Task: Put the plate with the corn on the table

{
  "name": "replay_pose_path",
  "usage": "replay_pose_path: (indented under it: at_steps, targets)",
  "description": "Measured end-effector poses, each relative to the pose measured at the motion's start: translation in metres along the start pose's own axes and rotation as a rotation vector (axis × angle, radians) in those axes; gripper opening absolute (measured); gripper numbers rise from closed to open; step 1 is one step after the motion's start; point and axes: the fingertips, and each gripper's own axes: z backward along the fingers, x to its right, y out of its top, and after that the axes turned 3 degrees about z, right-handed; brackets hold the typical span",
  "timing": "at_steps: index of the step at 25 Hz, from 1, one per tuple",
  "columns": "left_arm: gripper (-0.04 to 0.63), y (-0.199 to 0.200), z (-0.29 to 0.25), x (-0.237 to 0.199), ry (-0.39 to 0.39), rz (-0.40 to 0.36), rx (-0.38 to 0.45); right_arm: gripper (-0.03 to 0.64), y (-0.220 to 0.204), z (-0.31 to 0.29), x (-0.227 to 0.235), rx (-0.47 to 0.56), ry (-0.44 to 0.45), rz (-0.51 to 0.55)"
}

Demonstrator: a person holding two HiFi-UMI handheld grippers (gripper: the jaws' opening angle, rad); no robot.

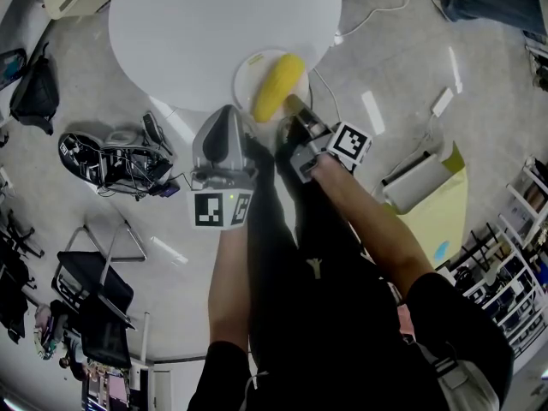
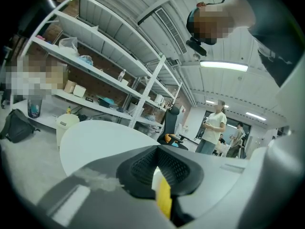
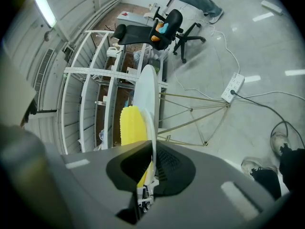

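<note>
Our right gripper (image 1: 294, 108) pinched the plate (image 1: 247, 65) rim at 5 o'clock, and our left gripper (image 1: 235, 120) closed on it at 7. The plate, carrying the corn (image 1: 279, 86), overlapped the white table (image 1: 214, 24) edge at its 6 o'clock. A power strip (image 1: 443, 102) and cables (image 1: 377, 11) lay on the floor (image 1: 394, 67) towards 3 o'clock.

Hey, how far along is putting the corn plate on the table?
Done: the plate with the corn is at the table edge, partly over the top. In hand: the right hand-held gripper is clamped on its rim. To do: move it further in, set it down and let go; whether it already rests there is unclear.
</note>
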Motion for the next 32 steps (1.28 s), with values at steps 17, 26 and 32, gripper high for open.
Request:
replay_pose_path:
  at_steps: [17,26,32]
  targets:
    - [0.005,0.016,-0.003,-0.007,-0.021,-0.002,0.005,0.089,-0.003,-0.005,0.013,0.053,-0.175,-0.065]
    - [0.005,0.027,-0.009,-0.014,-0.037,0.012,0.006,0.100,-0.003,-0.018,0.003,0.077,-0.184,-0.083]
    - [0.005,0.028,-0.012,-0.029,-0.049,0.017,-0.002,0.115,-0.005,-0.031,0.000,0.113,-0.180,-0.090]
